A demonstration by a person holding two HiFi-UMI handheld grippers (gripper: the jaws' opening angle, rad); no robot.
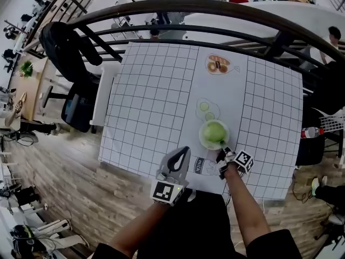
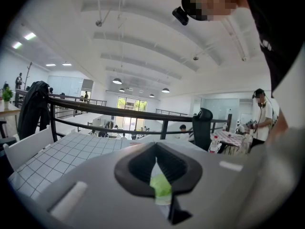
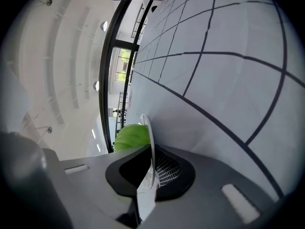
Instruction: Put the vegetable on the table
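A round green vegetable (image 1: 214, 131) lies on a small white plate (image 1: 204, 140) on the white gridded table (image 1: 156, 101), near its front edge. My right gripper (image 1: 221, 155) is shut on the plate's near rim. In the right gripper view the plate (image 3: 149, 140) runs edge-on between the jaws of that gripper (image 3: 148, 170), with the vegetable (image 3: 128, 137) just beyond. My left gripper (image 1: 181, 156) hovers left of the plate, apart from it, shut on nothing. In the left gripper view a sliver of green shows through the thin slit of the left gripper (image 2: 157, 170).
Printed food pictures mark the mat: a fish dish (image 1: 218, 65) far off, cucumber slices (image 1: 207, 110) behind the plate. A black railing (image 1: 215, 7) curves round the table's far side. A black chair (image 1: 70, 47) and a white chair (image 1: 106, 90) stand left; a bottle (image 1: 310, 132) lies right.
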